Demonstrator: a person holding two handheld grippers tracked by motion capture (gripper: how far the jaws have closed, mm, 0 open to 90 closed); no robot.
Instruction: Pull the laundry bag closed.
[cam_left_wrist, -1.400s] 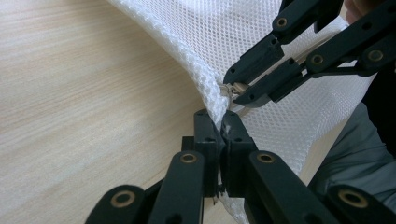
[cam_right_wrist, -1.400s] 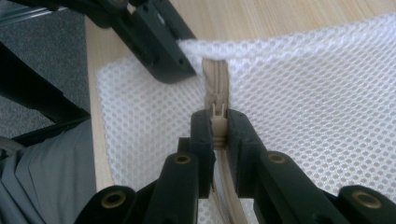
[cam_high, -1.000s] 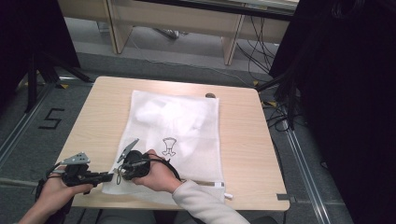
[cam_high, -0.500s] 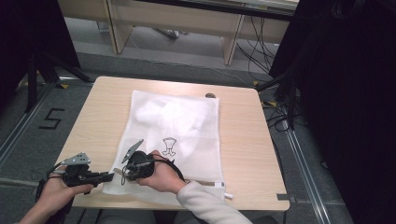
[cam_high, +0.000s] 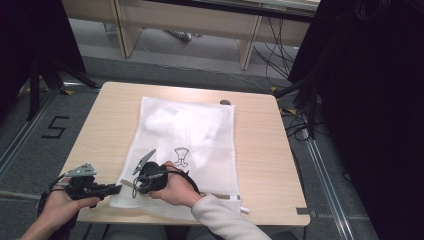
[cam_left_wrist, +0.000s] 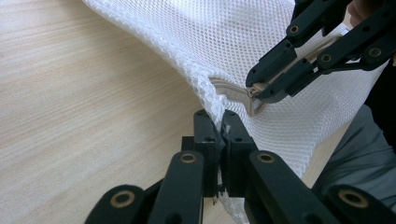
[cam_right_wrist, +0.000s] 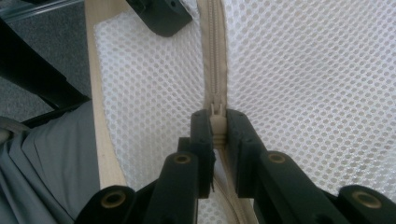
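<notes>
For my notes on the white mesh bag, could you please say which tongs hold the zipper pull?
The right tongs pinch the beige zipper pull; the left tongs clamp only mesh at the bag's edge.

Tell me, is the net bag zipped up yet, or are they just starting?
Done: white cloth already sits inside the mesh bag on the table. In hand: the left gripper pinches the bag's corner, and the right gripper is clamped on the zipper pull. Left: sliding the pull along the beige zipper. How much is already closed can't be told.
</notes>
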